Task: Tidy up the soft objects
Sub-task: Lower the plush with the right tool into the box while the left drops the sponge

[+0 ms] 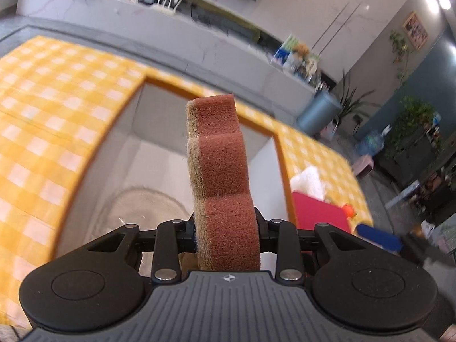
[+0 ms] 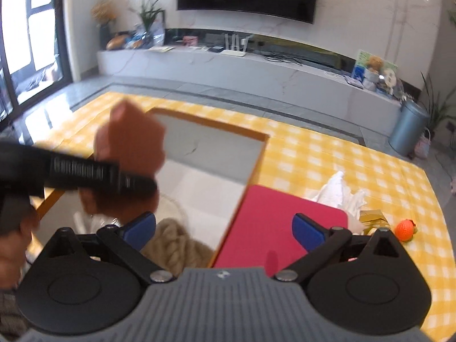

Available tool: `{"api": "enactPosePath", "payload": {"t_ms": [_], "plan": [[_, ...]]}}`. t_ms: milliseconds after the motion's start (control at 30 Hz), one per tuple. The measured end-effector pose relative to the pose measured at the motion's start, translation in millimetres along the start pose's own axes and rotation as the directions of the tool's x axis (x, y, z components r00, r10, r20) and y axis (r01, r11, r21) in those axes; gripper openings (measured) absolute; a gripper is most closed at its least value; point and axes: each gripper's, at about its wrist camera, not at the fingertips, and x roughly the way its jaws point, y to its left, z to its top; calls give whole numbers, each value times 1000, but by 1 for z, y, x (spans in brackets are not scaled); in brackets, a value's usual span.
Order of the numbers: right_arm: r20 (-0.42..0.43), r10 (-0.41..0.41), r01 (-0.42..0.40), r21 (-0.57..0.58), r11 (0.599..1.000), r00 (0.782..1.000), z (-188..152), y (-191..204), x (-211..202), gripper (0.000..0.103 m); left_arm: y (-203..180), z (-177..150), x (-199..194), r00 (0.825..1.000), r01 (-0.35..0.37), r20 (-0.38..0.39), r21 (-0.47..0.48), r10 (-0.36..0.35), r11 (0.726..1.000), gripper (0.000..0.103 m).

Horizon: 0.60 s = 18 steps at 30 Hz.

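Note:
A reddish-brown sponge (image 1: 222, 168) with a tan scouring side stands upright, and my left gripper (image 1: 226, 228) is shut on its lower end. It hangs over an open white box with an orange rim (image 1: 171, 85). A beige fuzzy item (image 1: 142, 205) lies at the bottom of the box. In the right wrist view the same sponge (image 2: 131, 145) shows blurred at the left above the box (image 2: 211, 122). My right gripper (image 2: 225, 232) is open wide with nothing between its blue pads (image 2: 309, 235), above the box's near edge and a red mat (image 2: 285, 222).
The box sits on a yellow checked cloth (image 2: 327, 154). Crumpled white tissue (image 2: 342, 191), a gold packet (image 2: 373, 218) and an orange ball (image 2: 404, 229) lie right of the red mat. A person's hand (image 2: 17, 245) holds the left gripper. A long TV console (image 2: 256, 68) stands behind.

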Motion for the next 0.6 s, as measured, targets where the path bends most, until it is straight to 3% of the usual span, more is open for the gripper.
{"api": "enactPosePath", "payload": {"t_ms": [67,200,333,500,600], "plan": [[48,-4,3,25,1000,999,4,-5,5,100,-4,-2,8,999,-36,2,8,36,999,37],[45,-18,20,-46,999,999,9,-5,16,100,-6,-1,16,999,-42,7,33,42,999,37],[45,17,-15,-39,999,999,9,-13,23,100,-10,1,18,998,-51,43,48,49,998,37],[78,33,-36,39,999,996,-1,-26,22,100,-16,6,10,989,39,138,59,-47,997,39],[88,42,-49,81,996,995,-7,-35,20,100,-17,10,21,996,-30,91,72,23,997,40]]}}
